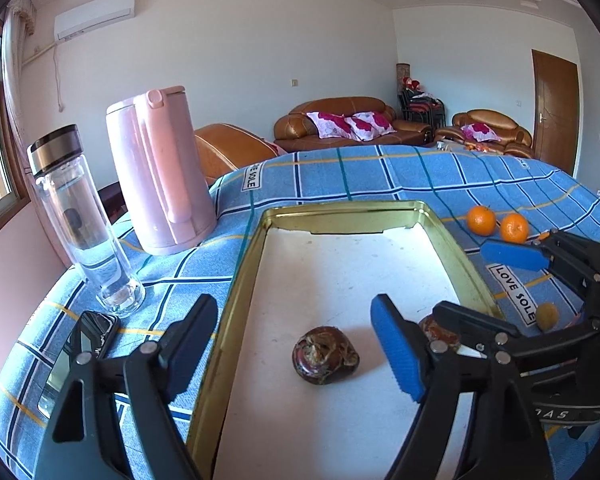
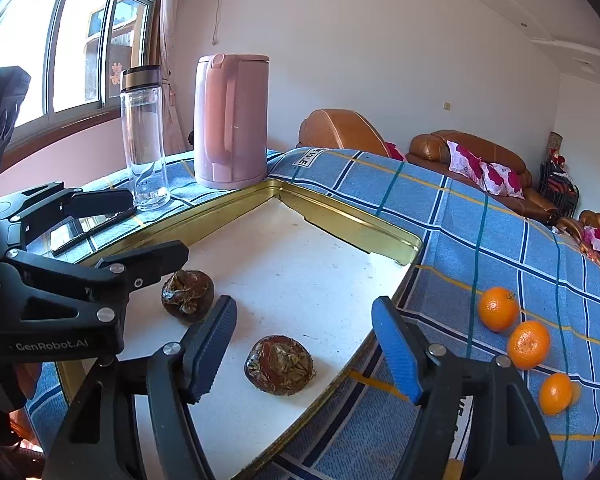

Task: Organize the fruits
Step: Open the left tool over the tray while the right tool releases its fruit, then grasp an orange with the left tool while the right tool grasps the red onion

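- Left gripper and right gripper both gape, each over a brown fruit in the tray.
- Second fruit is half hidden.
- Oranges lie on the cloth, which reads "LOVE SOLE".

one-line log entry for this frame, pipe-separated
left tool open over tray | right tool open | two brown fruits in tray | three oranges on cloth | nothing held
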{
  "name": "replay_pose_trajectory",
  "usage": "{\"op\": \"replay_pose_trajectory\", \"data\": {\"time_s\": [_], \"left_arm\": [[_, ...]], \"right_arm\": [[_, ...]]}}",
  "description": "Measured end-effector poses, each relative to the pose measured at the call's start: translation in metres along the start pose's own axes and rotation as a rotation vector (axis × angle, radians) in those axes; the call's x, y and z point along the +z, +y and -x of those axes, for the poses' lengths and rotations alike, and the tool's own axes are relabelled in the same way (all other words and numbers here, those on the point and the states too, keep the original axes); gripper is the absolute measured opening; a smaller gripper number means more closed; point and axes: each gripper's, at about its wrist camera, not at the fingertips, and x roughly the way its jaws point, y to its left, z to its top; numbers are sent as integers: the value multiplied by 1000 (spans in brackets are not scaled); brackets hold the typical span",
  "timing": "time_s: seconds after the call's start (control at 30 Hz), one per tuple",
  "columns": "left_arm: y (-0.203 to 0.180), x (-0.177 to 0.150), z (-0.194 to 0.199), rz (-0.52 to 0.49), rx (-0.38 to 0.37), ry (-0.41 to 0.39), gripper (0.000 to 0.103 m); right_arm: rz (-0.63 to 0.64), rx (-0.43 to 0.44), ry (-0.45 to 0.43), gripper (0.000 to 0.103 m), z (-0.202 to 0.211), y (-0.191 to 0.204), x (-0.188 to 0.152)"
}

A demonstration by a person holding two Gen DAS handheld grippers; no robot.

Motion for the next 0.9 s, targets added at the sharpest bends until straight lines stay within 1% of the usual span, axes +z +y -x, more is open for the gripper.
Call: {"op": "replay_pose_trajectory", "data": {"time_s": [0.1,0.17,0.23,0.27,0.33,0.43,0.6,0.73,0.9], "left_arm": [[-7,1,11,5,-27,-36,82],[-14,2,18,7,-37,-58,86],[-20,2,26,17,-49,-82,92],[-24,3,30,21,-59,-97,94],[-34,3,37,26,-90,-119,99],[-57,3,46,9,-139,-147,101],[-104,3,53,-60,-222,-160,101],[-137,1,56,-92,-282,-156,101],[-173,-5,47,-133,-334,-111,101]], "right_arm": [[-17,-6,-28,72,15,-5,-2],[-21,-20,-44,72,26,-9,-4],[-28,-35,-65,73,40,-15,-8],[-35,-44,-73,75,47,-19,-10],[-50,-74,-90,77,61,-27,-16],[-62,-134,-101,78,79,-40,-28],[-104,-228,-123,78,110,-65,-51],[-141,-314,-108,79,126,-89,-73],[-213,-428,-89,79,144,-122,-101]]}}
